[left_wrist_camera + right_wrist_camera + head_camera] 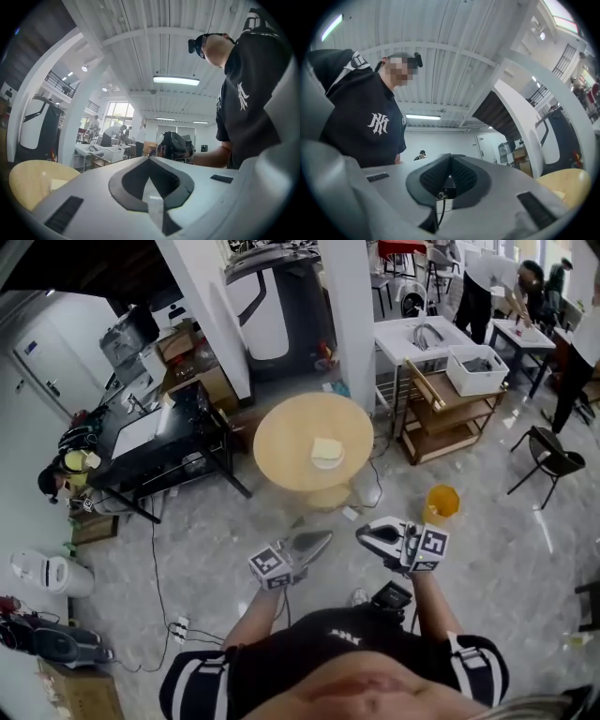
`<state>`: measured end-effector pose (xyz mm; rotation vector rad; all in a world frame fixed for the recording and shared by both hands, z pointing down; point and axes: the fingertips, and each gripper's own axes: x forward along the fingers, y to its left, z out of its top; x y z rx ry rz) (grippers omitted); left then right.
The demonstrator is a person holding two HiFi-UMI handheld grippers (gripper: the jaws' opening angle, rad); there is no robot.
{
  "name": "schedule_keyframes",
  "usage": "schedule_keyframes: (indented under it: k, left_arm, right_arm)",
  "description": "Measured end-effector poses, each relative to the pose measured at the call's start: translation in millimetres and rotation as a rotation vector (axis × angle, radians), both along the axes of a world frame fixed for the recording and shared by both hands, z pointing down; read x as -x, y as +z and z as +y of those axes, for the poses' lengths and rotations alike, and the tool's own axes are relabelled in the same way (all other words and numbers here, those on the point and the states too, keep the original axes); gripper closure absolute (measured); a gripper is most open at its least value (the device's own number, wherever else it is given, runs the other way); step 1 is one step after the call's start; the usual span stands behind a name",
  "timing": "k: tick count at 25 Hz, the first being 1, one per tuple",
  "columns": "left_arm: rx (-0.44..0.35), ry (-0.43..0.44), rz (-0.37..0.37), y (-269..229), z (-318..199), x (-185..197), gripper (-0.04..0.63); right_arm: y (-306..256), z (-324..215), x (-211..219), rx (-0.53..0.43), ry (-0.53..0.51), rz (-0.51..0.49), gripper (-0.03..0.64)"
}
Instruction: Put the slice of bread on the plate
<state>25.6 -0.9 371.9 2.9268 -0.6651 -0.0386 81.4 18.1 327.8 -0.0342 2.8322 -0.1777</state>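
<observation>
The left gripper (326, 537) and right gripper (362, 533), both closed and empty, point at the bread slice (327, 453), which lies far ahead on the round table (281, 437), about equally near each.

Both grippers held out in front at lower centre, jaws closed and empty.
In the head view the left gripper (326, 537) sits just left of lower centre and the right gripper (361, 533) just right of it, their tips turned toward each other, near but apart. Each pair of jaws meets with nothing between. The left forearm (255, 615) and right forearm (433, 604) run down to black striped sleeves (192, 681) at the bottom edge.
</observation>
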Motion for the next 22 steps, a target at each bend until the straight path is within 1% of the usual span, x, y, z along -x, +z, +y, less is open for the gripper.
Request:
schedule_keyframes:
  k: [4, 7, 10, 13, 15, 16, 18, 19, 20, 22]
  left_arm:
    - [0.009, 0.034, 0.040, 4.1, 71.7, 4.1, 0.589]
    - [0.028, 0.040, 0.043, 39.0, 136.2, 25.0, 0.589]
    - [0.100, -0.007, 0.083, 58.6, 190.5, 46.5, 0.591]
    - [0.149, -0.057, 0.091, 66.1, 231.7, 60.9, 0.591]
    - [0.134, -0.082, 0.066, 65.5, 246.5, 66.4, 0.591]
    - [0.110, -0.096, 0.047, 62.5, 249.7, 68.1, 0.590]
    - [0.050, -0.125, 0.016, 50.9, 251.1, 69.6, 0.589]
    - [0.026, -0.140, 0.011, 42.7, 251.2, 69.7, 0.589]
    - [0.011, -0.156, 0.014, 34.5, 252.1, 69.4, 0.589]
    - [0.009, -0.183, 0.026, 21.3, 260.8, 63.7, 0.589]
  right_arm:
    - [5.6, 61.5, 16.1, 0.033, 0.005, 0.050, 0.617]
    - [23.3, 113.0, 34.9, 0.088, 0.004, 0.067, 0.617]
    - [38.1, 159.0, 47.0, 0.152, 0.002, 0.064, 0.617]
    - [54.0, 193.6, 53.8, 0.176, 0.029, 0.136, 0.617]
    - [57.1, 208.8, 57.0, 0.158, 0.036, 0.195, 0.617]
    - [52.3, 214.8, 56.9, 0.148, 0.026, 0.197, 0.617]
    - [32.6, 222.6, 50.7, 0.144, -0.002, 0.134, 0.617]
    - [22.5, 224.3, 46.0, 0.141, -0.007, 0.097, 0.618]
    - [15.0, 226.0, 41.7, 0.135, -0.005, 0.075, 0.618]
    - [6.8, 236.4, 34.2, 0.118, 0.000, 0.072, 0.618]
